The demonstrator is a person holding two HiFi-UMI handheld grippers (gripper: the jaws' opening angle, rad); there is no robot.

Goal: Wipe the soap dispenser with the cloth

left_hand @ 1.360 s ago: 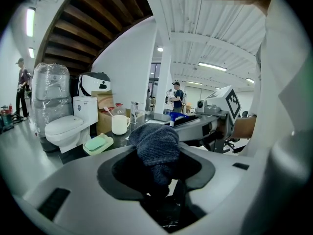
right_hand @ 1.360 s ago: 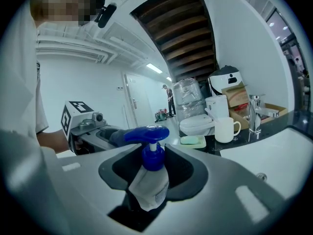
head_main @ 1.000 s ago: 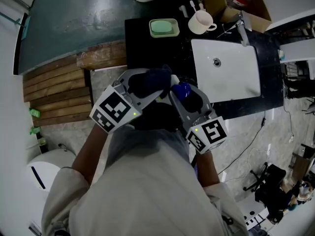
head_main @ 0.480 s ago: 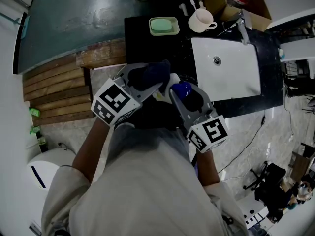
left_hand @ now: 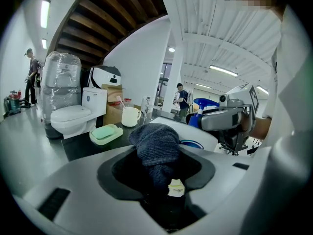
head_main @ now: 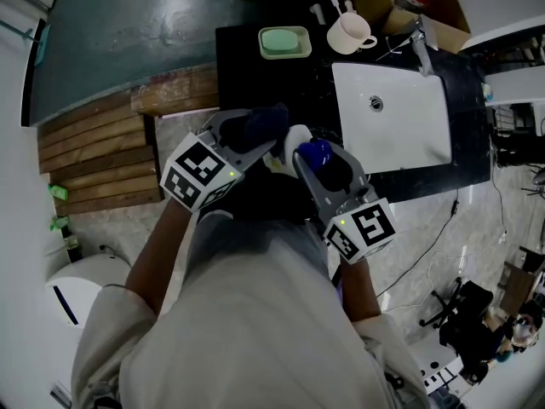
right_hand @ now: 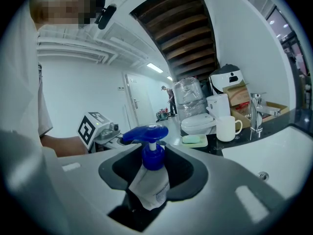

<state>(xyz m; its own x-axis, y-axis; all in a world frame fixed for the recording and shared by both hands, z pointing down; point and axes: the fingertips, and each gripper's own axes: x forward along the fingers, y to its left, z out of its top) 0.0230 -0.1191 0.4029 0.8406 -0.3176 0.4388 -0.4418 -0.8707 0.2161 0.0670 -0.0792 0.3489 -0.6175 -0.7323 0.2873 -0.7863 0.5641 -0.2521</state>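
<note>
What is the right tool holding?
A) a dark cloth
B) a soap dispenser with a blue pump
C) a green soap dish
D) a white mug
B: in the right gripper view the right tool is shut on the soap dispenser, its blue pump standing up between the jaws.
</note>
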